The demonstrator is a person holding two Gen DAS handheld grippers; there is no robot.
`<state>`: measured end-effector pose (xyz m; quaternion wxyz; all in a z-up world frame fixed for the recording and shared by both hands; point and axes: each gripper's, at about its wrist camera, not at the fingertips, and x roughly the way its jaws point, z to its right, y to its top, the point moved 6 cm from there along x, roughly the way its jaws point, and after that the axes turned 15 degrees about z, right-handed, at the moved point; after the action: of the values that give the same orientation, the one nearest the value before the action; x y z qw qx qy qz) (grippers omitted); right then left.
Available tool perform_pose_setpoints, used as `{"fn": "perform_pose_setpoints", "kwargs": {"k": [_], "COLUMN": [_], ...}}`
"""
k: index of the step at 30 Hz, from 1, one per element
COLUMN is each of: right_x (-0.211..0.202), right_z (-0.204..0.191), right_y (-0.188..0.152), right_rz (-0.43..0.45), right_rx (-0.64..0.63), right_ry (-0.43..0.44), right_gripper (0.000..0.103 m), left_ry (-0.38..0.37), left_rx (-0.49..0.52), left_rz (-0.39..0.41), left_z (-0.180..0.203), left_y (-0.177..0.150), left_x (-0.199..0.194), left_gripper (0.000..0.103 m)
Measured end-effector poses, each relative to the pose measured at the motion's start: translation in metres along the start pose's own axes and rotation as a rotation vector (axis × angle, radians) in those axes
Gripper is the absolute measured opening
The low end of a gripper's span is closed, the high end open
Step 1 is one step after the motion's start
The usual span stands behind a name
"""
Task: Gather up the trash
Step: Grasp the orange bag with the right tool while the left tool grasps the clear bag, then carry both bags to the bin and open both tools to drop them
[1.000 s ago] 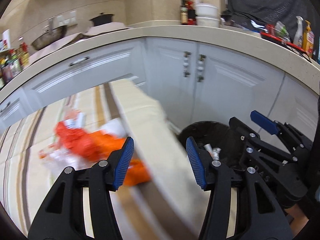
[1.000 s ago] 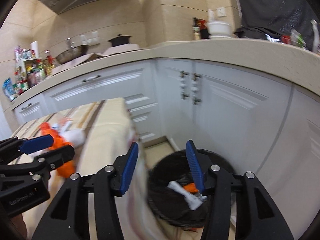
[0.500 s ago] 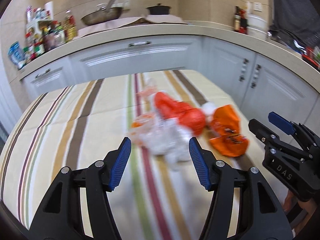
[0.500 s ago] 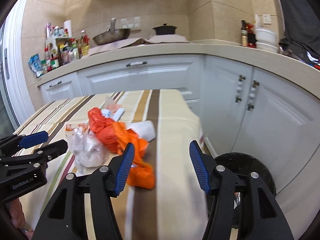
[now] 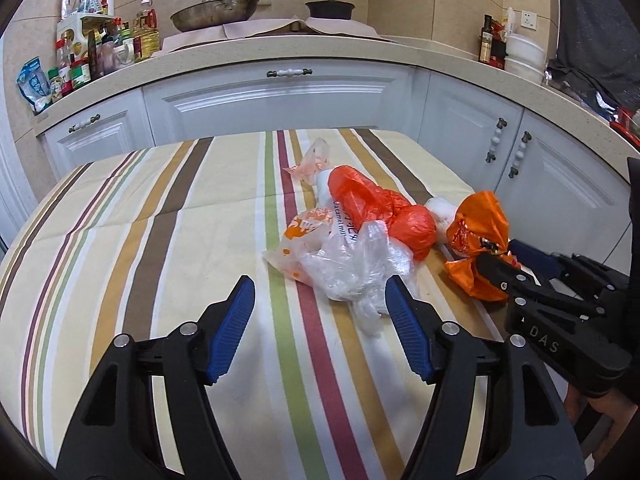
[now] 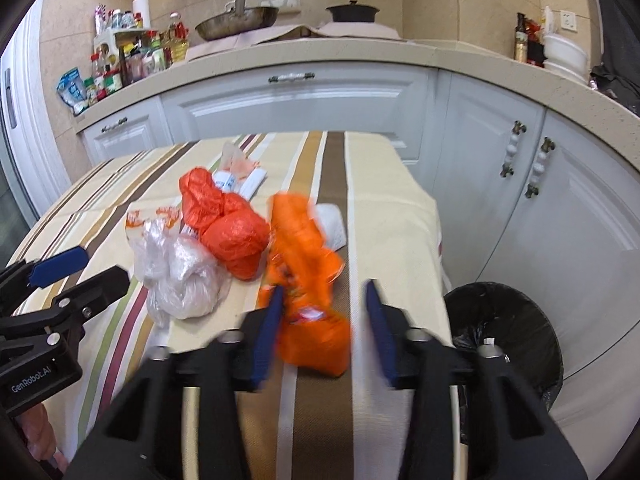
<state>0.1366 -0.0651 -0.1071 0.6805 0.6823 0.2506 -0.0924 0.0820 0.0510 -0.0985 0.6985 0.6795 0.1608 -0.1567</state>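
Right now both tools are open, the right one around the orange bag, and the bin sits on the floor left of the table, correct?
Not quite. The right wrist view shows the bin right of the table, not left. The rest holds: left tool and right tool are open, the right one around the orange bag.

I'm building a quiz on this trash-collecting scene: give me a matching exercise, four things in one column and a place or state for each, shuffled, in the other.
Things:
1. orange bag
2. clear plastic bag
3. trash bin
4. wok

Places or states:
A. on the floor beside the table, black liner inside
B. on the far counter
C. between the open fingers of the right gripper
D. crumpled on the striped cloth just ahead of the open left gripper

Pairs: 1-C, 2-D, 3-A, 4-B
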Motion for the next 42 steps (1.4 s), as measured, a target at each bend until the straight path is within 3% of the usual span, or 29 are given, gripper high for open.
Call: {"fn": "perform_pose_setpoints", "kwargs": {"k": [4,15,18,23,31,42], "right_x": [-0.005,-0.022,-0.025,-0.025,-0.028,-0.038], "right_z": [0.0,0.016,0.02,0.021,0.018,0.011], "right_y": [0.002,0.007,0.008,0.008,0.006,0.006], "right_rz": [0.022,0.065,0.072,0.075,0.074,0.099], "right_rx": [0.002,0.03,0.04,0.048,0.048,0.021], "right_ry": [-0.001,-0.024,-0.026,-0.026,-0.027,-0.048], "right_gripper": [0.026,0.026,0.026,0.026,0.026,0.026], "left_ry": [-0.009,-0.023,-0.033,-0.047,-0.059,-0.018], "left_rx": [0.006,0.02,-0.003,-0.002,0.001,0.026], "left_rz": [-0.01,-0.062,-0.078,-0.065,-0.045,0.023], "left_z": [0.008,0.032,0.033,0.032,0.026,0.009], "left_y": [-0.001,-0.009,-0.011,-0.012,-0.014,-0.002], "left_x": [0.009,0.032,0.035,0.032,0.018,-0.014], "left_gripper": [0.07,0.071,0.061,0.051,0.048,0.048]}}
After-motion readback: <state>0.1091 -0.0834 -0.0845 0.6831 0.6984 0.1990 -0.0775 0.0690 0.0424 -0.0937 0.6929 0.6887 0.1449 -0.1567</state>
